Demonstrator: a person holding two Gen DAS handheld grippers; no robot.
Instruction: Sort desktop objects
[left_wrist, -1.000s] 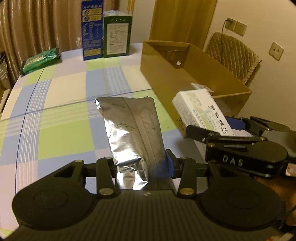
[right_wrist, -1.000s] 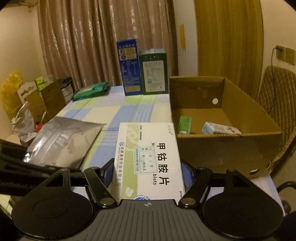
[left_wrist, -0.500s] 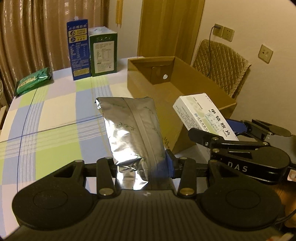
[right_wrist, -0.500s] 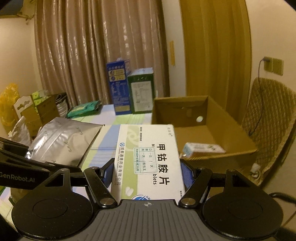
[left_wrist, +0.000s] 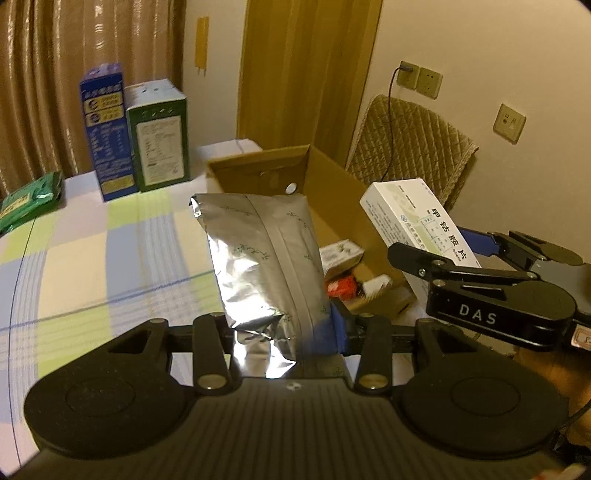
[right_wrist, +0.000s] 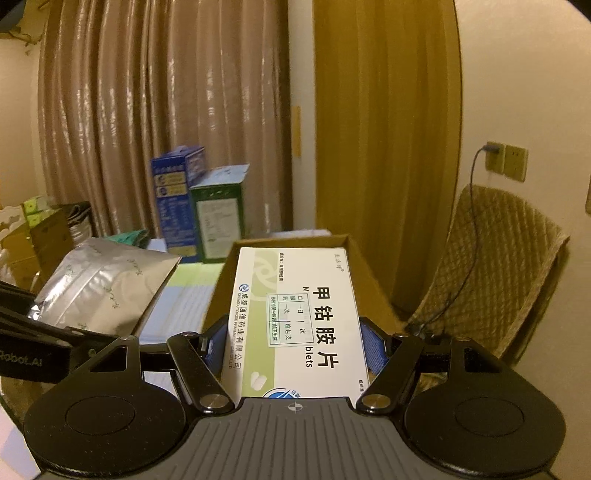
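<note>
Over the cardboard box (left_wrist: 334, 184), both loads have risen and moved forward this past second; drop-off looks near. Left gripper (left_wrist: 286, 328) clamps one silver foil pouch (left_wrist: 264, 254); right gripper (right_wrist: 293, 341) clamps one white medicine box (right_wrist: 295, 314). Two cartons (left_wrist: 135, 129) stand behind, several small items already boxed.

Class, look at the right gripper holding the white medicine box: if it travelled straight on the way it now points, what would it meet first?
Probably the cardboard box: the right gripper, shut on the white medicine box, points over its open top. Depth is unclear; it might pass above the far rim toward the curtain.
</note>
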